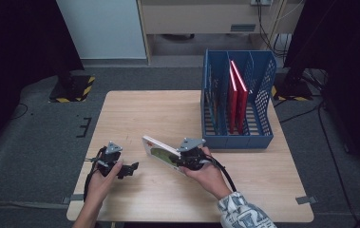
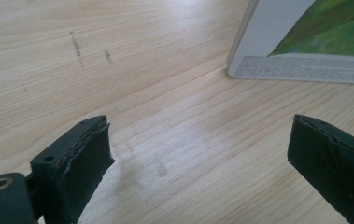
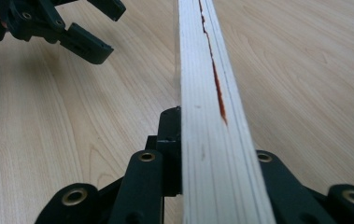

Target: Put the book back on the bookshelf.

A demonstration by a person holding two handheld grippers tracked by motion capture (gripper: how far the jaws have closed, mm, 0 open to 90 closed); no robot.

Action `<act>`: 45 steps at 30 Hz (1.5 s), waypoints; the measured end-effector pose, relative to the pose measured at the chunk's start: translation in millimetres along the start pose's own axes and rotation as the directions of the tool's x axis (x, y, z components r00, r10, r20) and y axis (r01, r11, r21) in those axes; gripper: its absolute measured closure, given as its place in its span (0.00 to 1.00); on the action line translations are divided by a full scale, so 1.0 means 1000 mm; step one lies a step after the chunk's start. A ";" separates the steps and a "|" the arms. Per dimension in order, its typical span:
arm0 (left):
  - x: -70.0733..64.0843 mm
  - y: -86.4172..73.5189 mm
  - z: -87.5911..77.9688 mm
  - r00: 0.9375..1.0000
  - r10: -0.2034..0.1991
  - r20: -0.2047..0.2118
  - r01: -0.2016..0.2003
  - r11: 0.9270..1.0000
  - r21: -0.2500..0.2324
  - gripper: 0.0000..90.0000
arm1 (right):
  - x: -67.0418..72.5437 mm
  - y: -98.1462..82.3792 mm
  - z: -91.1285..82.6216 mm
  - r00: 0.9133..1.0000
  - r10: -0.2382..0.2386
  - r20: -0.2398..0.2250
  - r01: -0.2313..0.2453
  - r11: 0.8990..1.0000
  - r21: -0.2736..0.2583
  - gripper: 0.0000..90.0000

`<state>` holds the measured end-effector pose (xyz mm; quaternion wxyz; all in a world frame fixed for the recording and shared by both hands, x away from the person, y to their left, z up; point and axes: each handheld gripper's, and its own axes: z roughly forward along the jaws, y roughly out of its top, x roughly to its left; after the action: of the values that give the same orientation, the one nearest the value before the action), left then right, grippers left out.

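The right gripper [image 1: 177, 159] pinches a thin book [image 1: 160, 151] at its near end, jaws pressed on both covers. In the right gripper view the book [image 3: 214, 116] runs edge-on away from the camera, showing pale page edges with a red streak along them; the black jaws sit tight on either side. The book stands tilted on its lower edge on the counter [image 1: 135, 114], near the front, between the two hands and well apart from the blue rack [image 1: 237, 137].

In the left gripper view a corner of the book [image 2: 300, 51] rests on the wood: a white border, a green picture and a block of fine grey print along the bottom, too small to read. The top and right of the cover are cut off by the frame. No title or brand can be made out in the high view either, where the cover shows only white with a green patch.

The left gripper [image 1: 127, 168] hangs just above the counter, jaws spread wide with bare wood between them [image 2: 198, 154]. It also shows at the top left of the right gripper view [image 3: 67, 28], partly cut off.

The rack holds two red books [image 1: 237, 92] upright in its right half; something darker stands in a left slot, hard to make out through the mesh. The far side of the room is dark.
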<state>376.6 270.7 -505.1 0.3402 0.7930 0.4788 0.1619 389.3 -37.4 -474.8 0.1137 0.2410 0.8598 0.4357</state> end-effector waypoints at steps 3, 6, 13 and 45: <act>0.001 0.000 0.002 1.000 0.002 -0.008 -0.002 1.000 0.008 0.06 | 0.001 0.002 -0.001 1.000 0.002 0.010 -0.002 1.000 -0.006 0.84; 0.001 -0.001 0.001 1.000 0.000 -0.011 0.000 1.000 0.007 0.06 | 0.002 0.002 -0.002 1.000 0.004 0.018 -0.004 1.000 -0.012 0.84; 0.003 -0.002 0.002 1.000 0.001 -0.021 -0.001 1.000 0.011 0.06 | 0.002 0.004 -0.007 0.999 0.021 0.027 -0.020 0.999 -0.030 0.84; 0.001 -0.004 0.005 0.999 0.030 -0.023 -0.029 0.999 0.040 0.07 | -0.009 0.001 -0.041 0.996 0.062 0.065 -0.056 0.995 -0.084 0.84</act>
<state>377.3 270.4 -511.5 0.3164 0.8046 0.4741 0.1667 380.8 -70.3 -449.4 0.1394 0.2758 0.8293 0.4656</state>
